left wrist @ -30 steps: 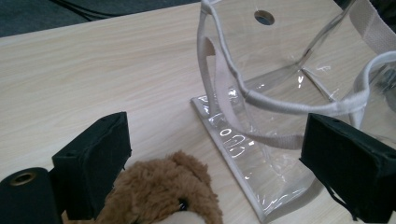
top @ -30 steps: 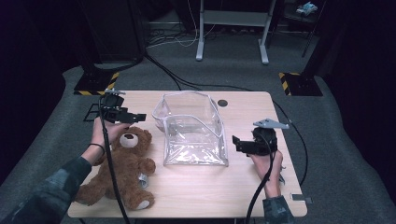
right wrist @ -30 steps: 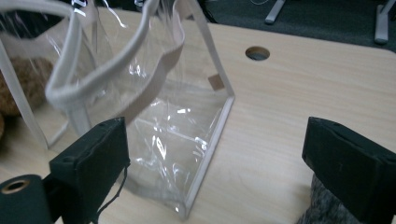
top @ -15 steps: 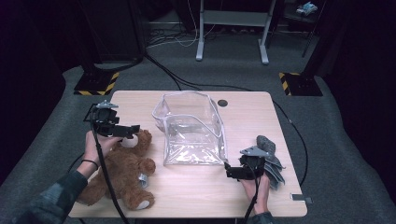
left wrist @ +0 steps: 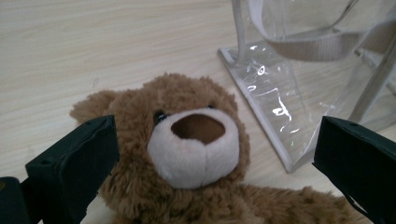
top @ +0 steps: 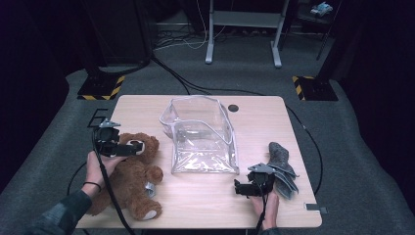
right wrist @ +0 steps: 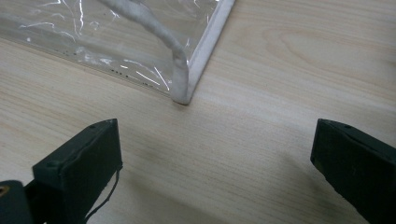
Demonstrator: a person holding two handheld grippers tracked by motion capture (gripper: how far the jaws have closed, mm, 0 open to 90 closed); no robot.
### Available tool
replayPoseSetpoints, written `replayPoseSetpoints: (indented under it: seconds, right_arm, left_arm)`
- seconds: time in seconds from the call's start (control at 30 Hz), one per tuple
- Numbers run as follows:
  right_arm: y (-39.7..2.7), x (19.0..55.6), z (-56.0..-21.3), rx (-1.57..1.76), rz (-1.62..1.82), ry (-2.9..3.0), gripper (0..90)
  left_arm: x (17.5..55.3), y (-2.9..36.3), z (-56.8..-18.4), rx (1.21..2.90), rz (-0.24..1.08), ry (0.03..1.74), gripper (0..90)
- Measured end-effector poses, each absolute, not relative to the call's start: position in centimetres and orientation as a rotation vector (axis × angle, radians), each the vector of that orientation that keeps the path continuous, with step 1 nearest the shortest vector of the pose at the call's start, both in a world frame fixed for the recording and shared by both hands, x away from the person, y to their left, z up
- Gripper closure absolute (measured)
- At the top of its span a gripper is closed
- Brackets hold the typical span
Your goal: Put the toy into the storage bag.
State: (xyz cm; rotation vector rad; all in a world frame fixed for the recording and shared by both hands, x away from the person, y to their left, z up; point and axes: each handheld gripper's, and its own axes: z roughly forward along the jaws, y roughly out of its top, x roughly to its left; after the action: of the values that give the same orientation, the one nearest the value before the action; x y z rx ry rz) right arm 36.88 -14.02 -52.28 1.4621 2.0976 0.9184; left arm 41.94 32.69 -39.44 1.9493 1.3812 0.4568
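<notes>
My left gripper (top: pixel 131 149) hovers over the teddy bear's (top: pixel 129 181) head, fingers released wide. The clear bag (top: pixel 201 137) stands mid-surface (top: pixel 254 122). My right gripper (top: pixel 239 188), fingers released, rests near a grey cloth (top: pixel 281 164). Dark carpeted room.

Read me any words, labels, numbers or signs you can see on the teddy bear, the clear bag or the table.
Nothing is readable.
Teddy bear: a small tag at its side, too small to read.
Clear bag: no print visible.
Table: no lettering visible.
</notes>
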Motion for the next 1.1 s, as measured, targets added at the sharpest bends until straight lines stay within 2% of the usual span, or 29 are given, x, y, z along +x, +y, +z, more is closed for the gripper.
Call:
replayPoseSetpoints:
  seconds: [0.3, 0.5, 0.83, 1.1]
  right_arm:
    - [-13.5, 36.8, -52.9, 1.454, 0.891, 2.100, 1.2]
    - [-13.5, 36.6, -53.0, 1.452, 0.896, 2.091, 1.2]
    - [-13.4, 36.7, -53.1, 1.450, 0.894, 2.090, 1.0]
    - [-13.4, 36.7, -53.1, 1.446, 0.894, 2.091, 0.9]
  left_arm:
    - [41.3, 32.3, -42.1, 1.993, 0.467, 1.451, 0.0]
    - [41.3, 32.4, -43.3, 1.993, 0.501, 1.500, 0.0]
    - [41.7, 33.2, -45.5, 1.954, 0.484, 1.619, 0.1]
    - [41.6, 32.9, -46.7, 1.981, 0.517, 1.611, 7.4]
